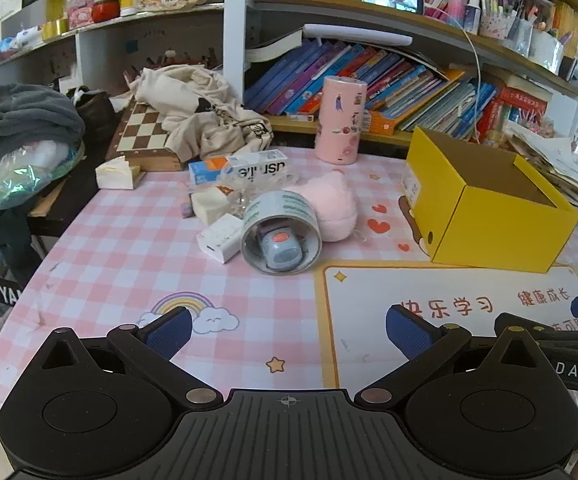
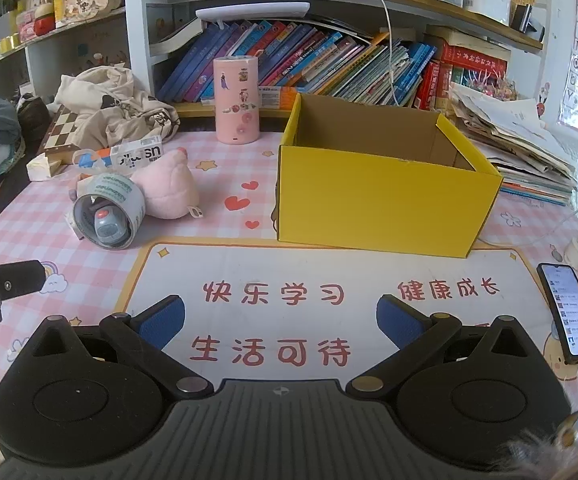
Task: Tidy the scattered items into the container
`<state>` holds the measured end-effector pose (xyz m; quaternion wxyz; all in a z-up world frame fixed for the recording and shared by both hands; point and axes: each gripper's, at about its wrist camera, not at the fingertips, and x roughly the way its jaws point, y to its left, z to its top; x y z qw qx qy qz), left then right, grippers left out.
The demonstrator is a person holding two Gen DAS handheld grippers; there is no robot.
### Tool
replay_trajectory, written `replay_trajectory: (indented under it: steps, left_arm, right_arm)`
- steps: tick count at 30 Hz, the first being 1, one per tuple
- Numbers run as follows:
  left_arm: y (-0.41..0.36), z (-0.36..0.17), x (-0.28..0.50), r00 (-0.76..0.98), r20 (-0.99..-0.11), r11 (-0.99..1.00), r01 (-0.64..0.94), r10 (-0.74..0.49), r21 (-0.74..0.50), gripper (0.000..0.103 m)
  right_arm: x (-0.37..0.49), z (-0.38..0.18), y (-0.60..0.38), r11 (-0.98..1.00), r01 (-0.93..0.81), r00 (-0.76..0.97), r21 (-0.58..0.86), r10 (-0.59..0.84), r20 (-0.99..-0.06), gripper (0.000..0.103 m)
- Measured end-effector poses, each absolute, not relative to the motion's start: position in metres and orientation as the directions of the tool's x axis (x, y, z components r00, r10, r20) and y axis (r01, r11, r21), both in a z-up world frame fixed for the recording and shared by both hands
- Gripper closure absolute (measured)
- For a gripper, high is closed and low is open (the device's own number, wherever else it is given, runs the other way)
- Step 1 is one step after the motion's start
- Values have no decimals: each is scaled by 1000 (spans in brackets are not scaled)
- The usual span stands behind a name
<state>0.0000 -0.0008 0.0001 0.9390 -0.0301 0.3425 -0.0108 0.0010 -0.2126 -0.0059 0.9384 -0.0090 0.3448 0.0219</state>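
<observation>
Both claws hang wide and empty, the left gripper (image 1: 289, 330) facing the tape roll (image 1: 282, 234), the right gripper (image 2: 281, 320) facing the yellow box (image 2: 385, 204). Tape, pink plush (image 1: 335, 210) and white charger (image 1: 220, 237) lie left of the box, outside it. Gathering seems unfinished; any pickup needs jaws astride the tape's rim. The box floor is hidden.

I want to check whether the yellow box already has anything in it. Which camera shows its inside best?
The right wrist view: the yellow box faces the camera squarely and its brown inner walls show, though the floor stays hidden behind the front wall. The left wrist view shows the box corner-on, with less of the inside.
</observation>
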Motion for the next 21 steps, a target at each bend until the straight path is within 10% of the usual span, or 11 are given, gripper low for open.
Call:
replay_trajectory:
  steps: [21]
  left_arm:
    - [-2, -1, 5, 747, -664, 998, -3, -36, -58, 0]
  right_arm:
    - [2, -8, -209, 999, -44, 762, -8, 28, -646, 0]
